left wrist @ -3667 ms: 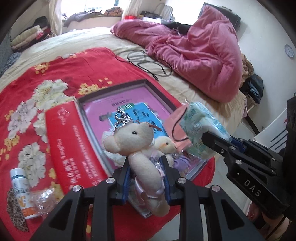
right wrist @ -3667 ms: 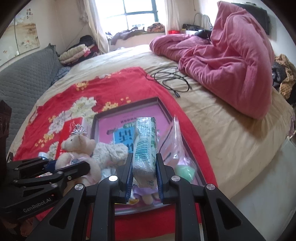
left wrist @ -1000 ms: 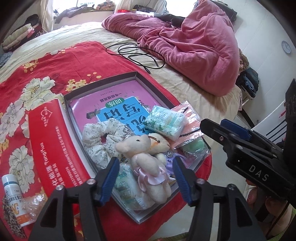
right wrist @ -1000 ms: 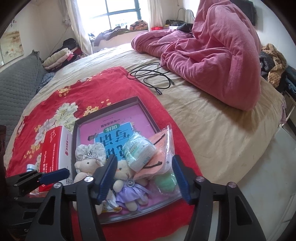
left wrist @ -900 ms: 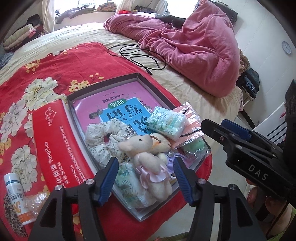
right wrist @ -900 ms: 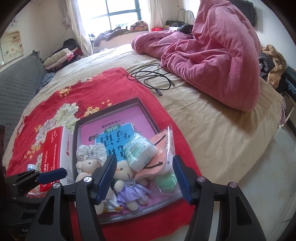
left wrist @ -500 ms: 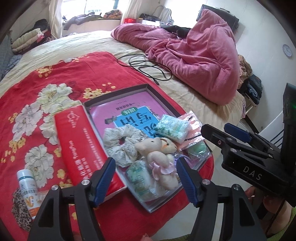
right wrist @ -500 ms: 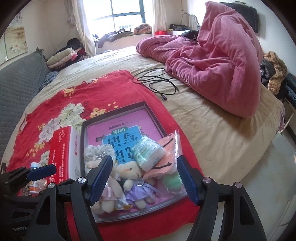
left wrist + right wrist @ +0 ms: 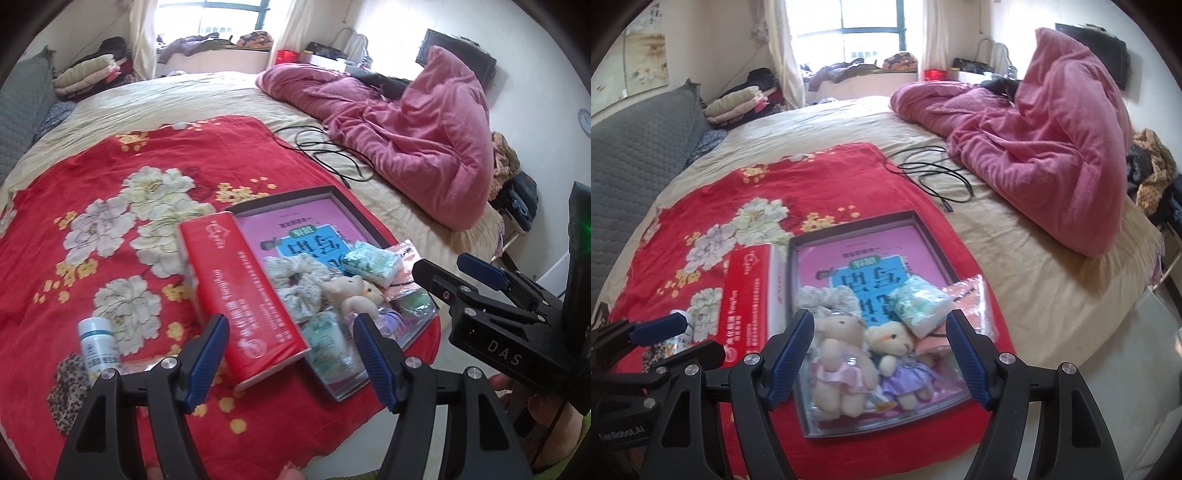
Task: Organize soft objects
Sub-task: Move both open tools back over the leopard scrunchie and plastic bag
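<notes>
Both claws hang wide and empty, jaws just opened: the tray (image 9: 925, 225) of bears (image 9: 838, 354) lies at 12 o'clock under the right claw (image 9: 877, 356), at 2 o'clock from the left claw (image 9: 291, 356), so the right is nearer

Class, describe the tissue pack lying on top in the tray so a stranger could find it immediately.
On the red floral blanket lies a shallow dark tray. Near its right edge, behind two small teddy bears, rests the tissue pack: a soft white-and-green plastic packet, the only wrapped item touching the blue book cover.
</notes>
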Demonstrator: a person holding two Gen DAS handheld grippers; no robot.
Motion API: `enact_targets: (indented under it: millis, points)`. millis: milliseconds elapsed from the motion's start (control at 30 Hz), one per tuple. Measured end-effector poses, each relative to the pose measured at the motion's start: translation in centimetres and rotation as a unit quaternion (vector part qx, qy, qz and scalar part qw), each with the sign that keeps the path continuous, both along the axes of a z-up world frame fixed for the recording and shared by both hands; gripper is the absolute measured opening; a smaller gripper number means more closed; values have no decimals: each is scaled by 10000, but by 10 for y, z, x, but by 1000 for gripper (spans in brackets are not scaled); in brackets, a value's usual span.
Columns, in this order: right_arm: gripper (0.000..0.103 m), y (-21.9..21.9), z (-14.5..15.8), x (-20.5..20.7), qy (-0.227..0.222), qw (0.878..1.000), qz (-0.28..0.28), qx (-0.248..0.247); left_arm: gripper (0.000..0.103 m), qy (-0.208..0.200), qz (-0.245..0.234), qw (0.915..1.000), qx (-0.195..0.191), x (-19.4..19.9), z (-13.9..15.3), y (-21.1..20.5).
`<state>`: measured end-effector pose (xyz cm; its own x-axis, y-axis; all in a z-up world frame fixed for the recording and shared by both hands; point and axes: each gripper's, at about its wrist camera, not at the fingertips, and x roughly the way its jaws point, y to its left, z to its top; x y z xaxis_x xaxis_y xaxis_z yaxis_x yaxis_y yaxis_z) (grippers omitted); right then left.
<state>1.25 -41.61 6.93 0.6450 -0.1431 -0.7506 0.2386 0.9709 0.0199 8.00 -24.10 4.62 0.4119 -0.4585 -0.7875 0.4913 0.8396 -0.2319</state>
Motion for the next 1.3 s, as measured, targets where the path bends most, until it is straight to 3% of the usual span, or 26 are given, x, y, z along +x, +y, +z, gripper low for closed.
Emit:
enact_targets:
  millis: [767,1100,1300]
  points:
    - [75,103,21,9,-125,9944,1017,-240,69,-177,1183,9927,-118,-3,23,137]
    - [76,169,1,14,78,9848,1721,-223,69,3,1930,9812,41,0,3,219]
    - [76,206,-23,21,352,9757,2142,-285,69,221,2079,9777,209,-4,-23,243]
